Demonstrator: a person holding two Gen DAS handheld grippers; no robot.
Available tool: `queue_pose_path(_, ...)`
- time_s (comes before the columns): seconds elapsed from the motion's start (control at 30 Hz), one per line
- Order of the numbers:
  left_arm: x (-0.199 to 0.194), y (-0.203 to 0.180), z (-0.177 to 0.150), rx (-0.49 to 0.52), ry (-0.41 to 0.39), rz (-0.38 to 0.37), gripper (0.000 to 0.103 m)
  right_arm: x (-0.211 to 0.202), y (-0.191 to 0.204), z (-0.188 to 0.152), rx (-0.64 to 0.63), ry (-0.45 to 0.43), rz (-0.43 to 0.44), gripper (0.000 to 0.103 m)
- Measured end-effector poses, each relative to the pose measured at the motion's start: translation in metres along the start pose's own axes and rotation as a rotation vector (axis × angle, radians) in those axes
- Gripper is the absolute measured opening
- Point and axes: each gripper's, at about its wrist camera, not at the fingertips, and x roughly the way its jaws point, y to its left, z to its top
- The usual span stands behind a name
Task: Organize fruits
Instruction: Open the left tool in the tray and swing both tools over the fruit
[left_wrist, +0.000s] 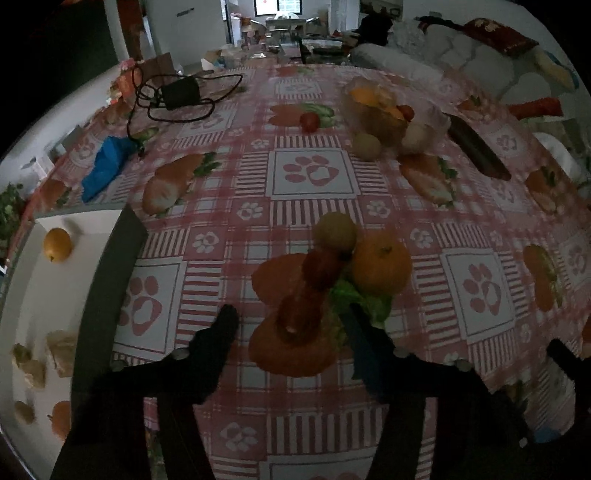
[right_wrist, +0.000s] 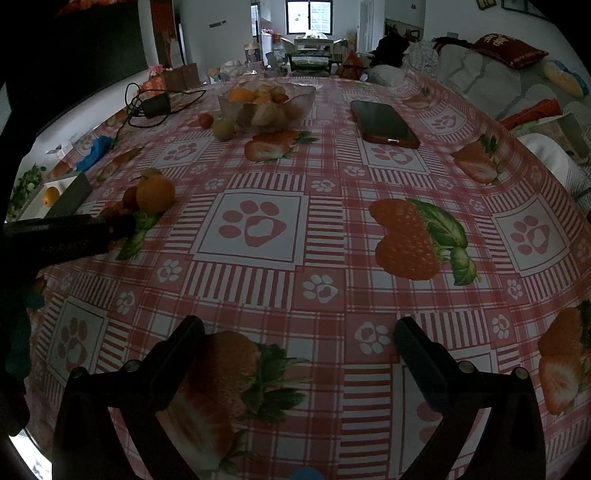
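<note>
In the left wrist view my left gripper (left_wrist: 291, 317) is open, low over the table, with a small red fruit (left_wrist: 297, 315) lying between its fingers. Just beyond lie a red tomato (left_wrist: 320, 268), a green-brown kiwi (left_wrist: 335, 232) and an orange (left_wrist: 380, 264), close together. A clear fruit bowl (left_wrist: 384, 110) with fruit stands far back, a kiwi (left_wrist: 366, 146) and a tomato (left_wrist: 309, 122) beside it. A white tray (left_wrist: 33, 295) at left holds an orange (left_wrist: 57, 244). My right gripper (right_wrist: 299, 332) is open and empty over the tablecloth. The bowl (right_wrist: 266, 103) and orange (right_wrist: 155, 194) show there too.
A phone (right_wrist: 384, 123) lies at back right. A black charger with cables (left_wrist: 181, 92) and a blue cloth (left_wrist: 107, 166) lie at back left. The tray holds pale food pieces (left_wrist: 59, 350). A sofa with cushions (right_wrist: 509, 50) stands beyond the table's right edge.
</note>
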Motion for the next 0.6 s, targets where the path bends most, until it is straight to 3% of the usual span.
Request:
queue_pose_path(0.13, -0.002, -0.001, -0.001, 0.015, -0.008, -0.011, 0.030, 0.000, 0.000, 0.000, 0.001, 0.000, 0.000, 0.103)
queue_pose_path(0.2, -0.004, 0.001, -0.003, 0.022, -0.008, -0.021, 0.025, 0.000, 0.000, 0.000, 0.000, 0.000, 0.000, 0.103)
queue_pose_path(0.6, -0.038, 0.026, -0.063, 0.077, -0.057, -0.004, 0.025, 0.000, 0.001, 0.000, -0.003, 0.005, -0.003, 0.103)
